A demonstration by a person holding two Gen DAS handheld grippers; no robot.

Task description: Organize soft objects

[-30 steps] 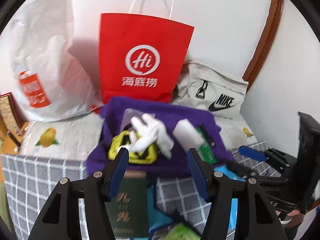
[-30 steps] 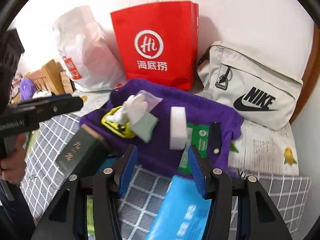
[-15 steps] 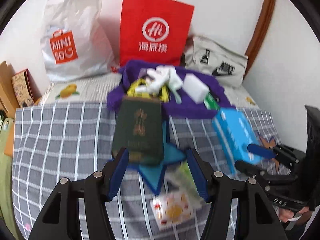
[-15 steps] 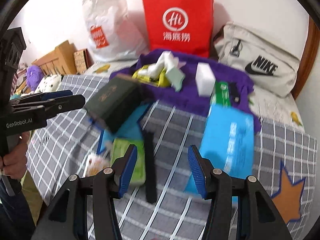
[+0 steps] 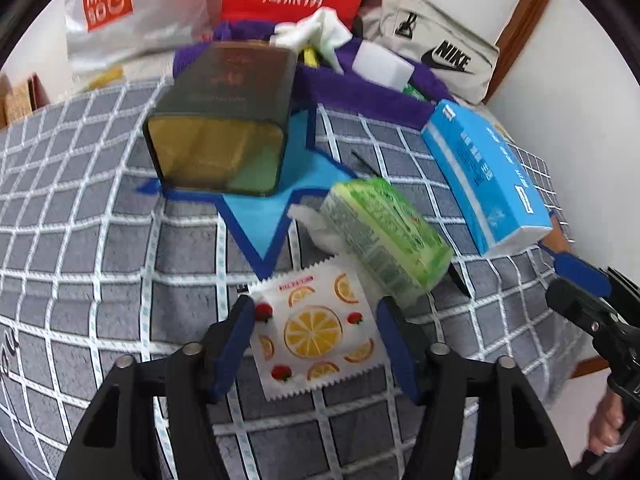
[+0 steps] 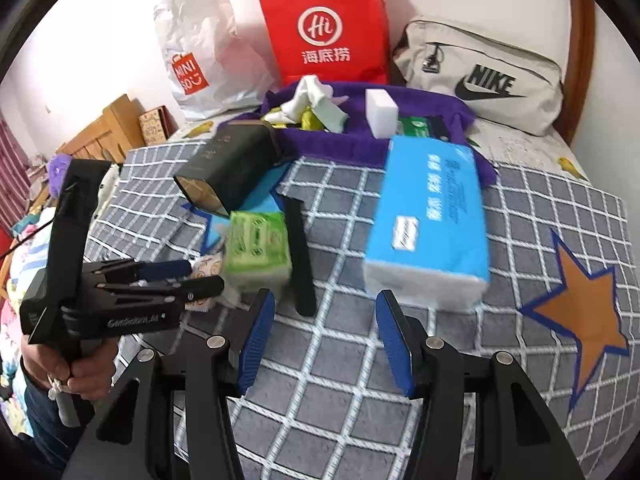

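Straddling the fruit sachet, the left gripper is opening; centre it first; right gripper jaws apart, empty.

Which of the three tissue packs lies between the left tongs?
The flat white packet with orange slices lies between the opening left tongs, untouched. The green pack and the blue pack lie farther away.

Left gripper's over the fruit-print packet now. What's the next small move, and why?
Probably lower the left gripper a little further until its fingers straddle the fruit-print packet, then close. The packet lies flat on the checked blanket, between the opening jaws, with neither pad pressing on it yet.
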